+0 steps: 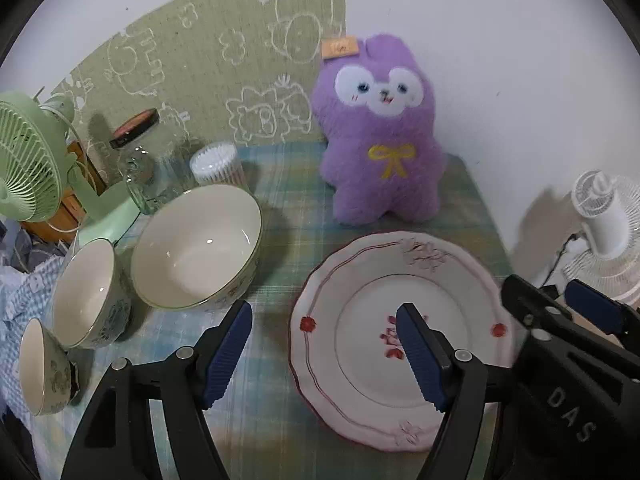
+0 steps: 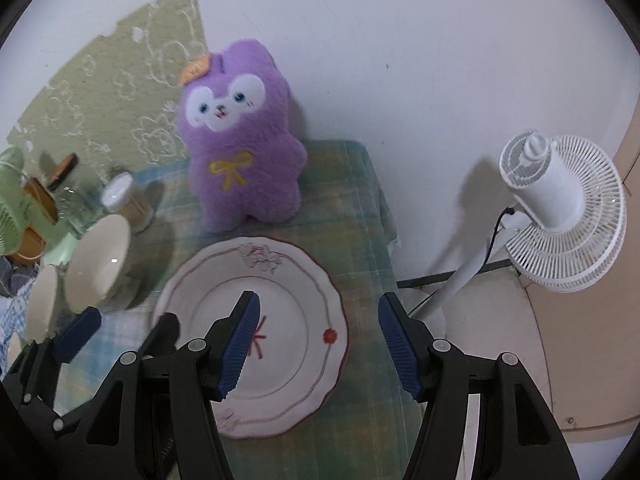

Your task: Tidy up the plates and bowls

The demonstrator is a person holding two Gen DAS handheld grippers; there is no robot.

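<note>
plate (image 1: pixel 360 360): empty | three bowls (image 1: pixel 196 248): empty, left of plate | left gripper (image 1: pixel 324 356): spread, holding nothing | right gripper (image 2: pixel 320 344): spread, holding nothing

Plain white wall (image 2: pixel 400 40) behind a table under a green-blue plaid cloth (image 2: pixel 352 208), green doodle-print mat (image 1: pixel 224 60) against the wall, white standing fan (image 2: pixel 560 208) right of the table, beige floor (image 2: pixel 580 360) beneath the fan

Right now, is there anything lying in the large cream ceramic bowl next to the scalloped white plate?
No. In the left wrist view the large cream ceramic bowl shows only its bare glazed inside, and it stands apart from the scalloped white plate.
</note>
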